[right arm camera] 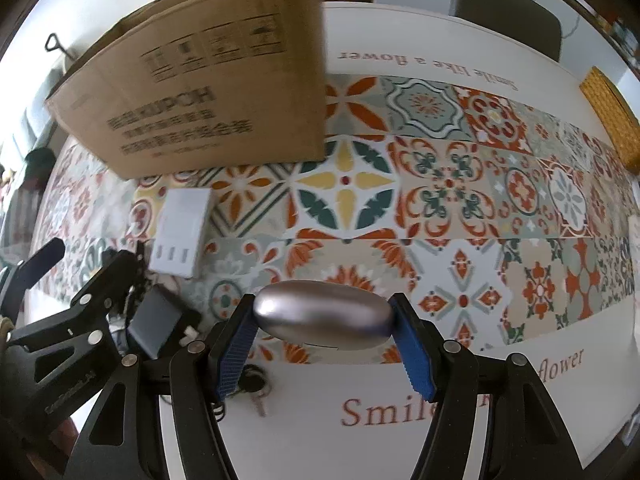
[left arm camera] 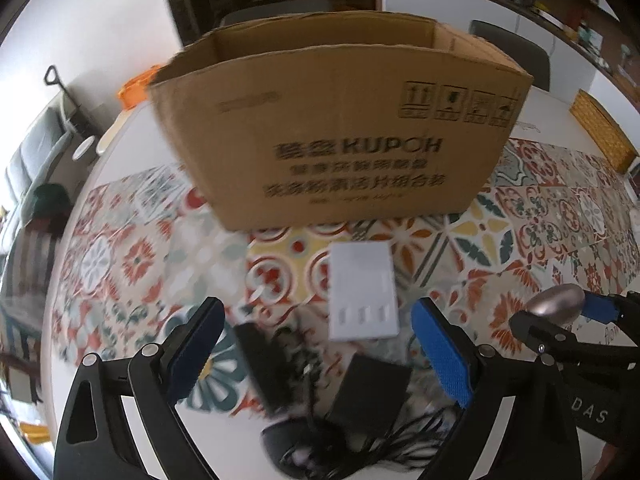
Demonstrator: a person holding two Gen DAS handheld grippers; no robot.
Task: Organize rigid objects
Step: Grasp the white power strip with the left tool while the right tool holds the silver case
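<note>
My right claw (right arm camera: 324, 316) is clamped on a silver pebble (right arm camera: 323, 314), an oval, smooth, metallic thing, held by its two ends above the near edge of the patterned cloth (right arm camera: 448, 184). My left claw (left arm camera: 316, 344) stands wide, gripping nothing, above a heap of dark things. Under it I see a black adapter (left arm camera: 372, 388) with a tangle of cable (left arm camera: 360, 448), and left of it a black bar (left arm camera: 260, 364); these are blurred and I cannot tell them more exactly. Just beyond lies a white charger (left arm camera: 362, 292), flat, with three slots at its near end. Farther stands the open carton (left arm camera: 340, 120), brown with dark print, and it blocks the far side of the table (right arm camera: 440, 36). Below the pebble, some keys (right arm camera: 252, 386) lie on the white border, half hidden by my left finger pad (right arm camera: 236, 352). A yellow woven mat (right arm camera: 608, 116) sits at the far right edge, cut off.
</note>
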